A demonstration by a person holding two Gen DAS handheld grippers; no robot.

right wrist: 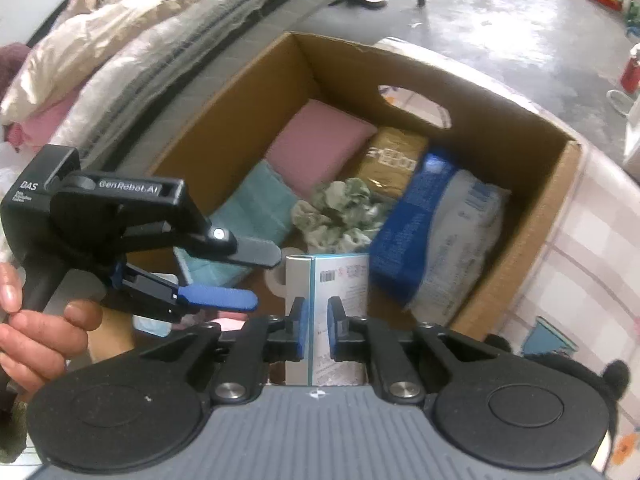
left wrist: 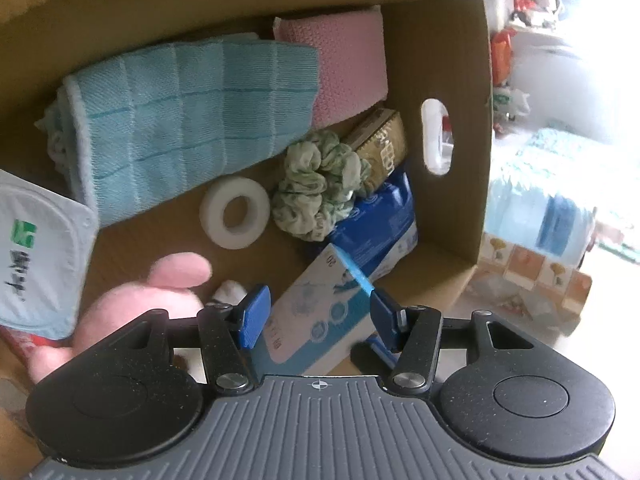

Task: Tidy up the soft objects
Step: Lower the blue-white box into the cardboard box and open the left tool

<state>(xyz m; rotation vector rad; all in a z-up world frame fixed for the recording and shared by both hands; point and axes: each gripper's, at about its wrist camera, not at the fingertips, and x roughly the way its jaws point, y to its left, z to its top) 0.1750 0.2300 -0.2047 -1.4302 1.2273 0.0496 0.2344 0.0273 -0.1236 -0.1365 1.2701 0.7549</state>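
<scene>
Above the cardboard box, right claw clamps a flat carton; left claw gapes.

Left wrist view: close, angled down into the cardboard box. Right wrist view: higher, steeper, same box centre frame; interiors overlap.

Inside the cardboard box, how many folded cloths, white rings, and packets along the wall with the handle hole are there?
Folded cloths: 2, teal and pink
White rings: 1
Packets along that wall: 2, tan and blue
Total: 5
</scene>
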